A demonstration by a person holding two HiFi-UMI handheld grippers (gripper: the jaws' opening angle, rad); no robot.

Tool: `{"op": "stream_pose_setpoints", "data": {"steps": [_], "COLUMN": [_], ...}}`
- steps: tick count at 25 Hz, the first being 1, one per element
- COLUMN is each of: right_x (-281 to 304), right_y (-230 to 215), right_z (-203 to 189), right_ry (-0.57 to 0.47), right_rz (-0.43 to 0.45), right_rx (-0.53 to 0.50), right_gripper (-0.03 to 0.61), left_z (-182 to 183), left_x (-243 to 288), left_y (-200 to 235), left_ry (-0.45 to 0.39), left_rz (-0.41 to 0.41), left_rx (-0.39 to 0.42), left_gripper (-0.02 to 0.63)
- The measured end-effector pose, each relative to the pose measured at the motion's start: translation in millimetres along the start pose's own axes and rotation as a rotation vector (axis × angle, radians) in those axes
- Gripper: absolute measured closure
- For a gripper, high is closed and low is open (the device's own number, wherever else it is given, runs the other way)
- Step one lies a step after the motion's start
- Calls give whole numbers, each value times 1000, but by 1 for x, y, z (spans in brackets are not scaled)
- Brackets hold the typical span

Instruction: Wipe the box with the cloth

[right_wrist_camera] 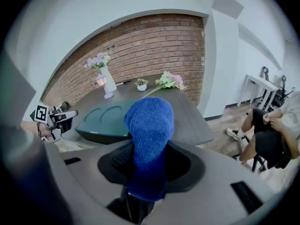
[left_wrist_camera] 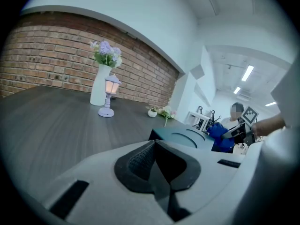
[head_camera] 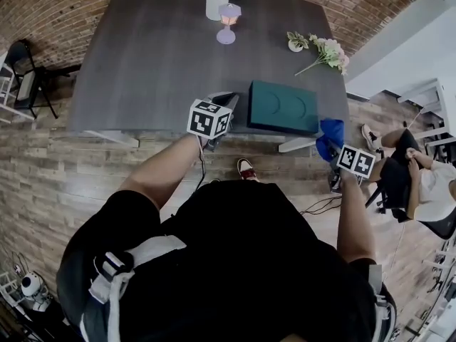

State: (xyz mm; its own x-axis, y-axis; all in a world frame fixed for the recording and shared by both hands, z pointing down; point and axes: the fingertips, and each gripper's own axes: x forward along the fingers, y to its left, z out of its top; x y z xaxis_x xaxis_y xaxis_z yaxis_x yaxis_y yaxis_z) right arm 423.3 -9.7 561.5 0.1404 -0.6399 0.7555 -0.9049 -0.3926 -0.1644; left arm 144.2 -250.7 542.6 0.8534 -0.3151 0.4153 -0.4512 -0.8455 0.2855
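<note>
The right gripper (right_wrist_camera: pixel 149 165) is clamped on a blue cloth (right_wrist_camera: pixel 150 125), which bulges up out of its jaws and hides their pads. It hovers just off the right end of the dark green box (head_camera: pixel 283 107), which lies shut at the near edge of the grey table (head_camera: pixel 142 63). Cloth and box look apart. The left gripper (left_wrist_camera: pixel 157 161) has its jaws together on nothing, near the box's left end. A white vase (left_wrist_camera: pixel 99 86) holds purple flowers (left_wrist_camera: pixel 107 54); the head view cuts off its top.
</note>
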Motion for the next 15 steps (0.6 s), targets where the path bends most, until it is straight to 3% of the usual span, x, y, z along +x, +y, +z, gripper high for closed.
{"op": "stream_pose_setpoints", "data": {"steps": [3,8,15], "right_x": [4,31,93], "right_y": [-7,13,121], "right_z": [21,73,107], "right_ry": [-18,-21,42], "right_rz": [-12,10,163], "right_rx": [2,-80,-295], "right_gripper": [423,423,423], "left_z": [-1,3,-14], "left_x": [-11,-43,-112], "left_y": [11,41,87], "left_ry": [-7,-49,-95], "left_rz": [39,143,330], "left_rx": [1,-38,-111], "left_gripper": [604,604,604]}}
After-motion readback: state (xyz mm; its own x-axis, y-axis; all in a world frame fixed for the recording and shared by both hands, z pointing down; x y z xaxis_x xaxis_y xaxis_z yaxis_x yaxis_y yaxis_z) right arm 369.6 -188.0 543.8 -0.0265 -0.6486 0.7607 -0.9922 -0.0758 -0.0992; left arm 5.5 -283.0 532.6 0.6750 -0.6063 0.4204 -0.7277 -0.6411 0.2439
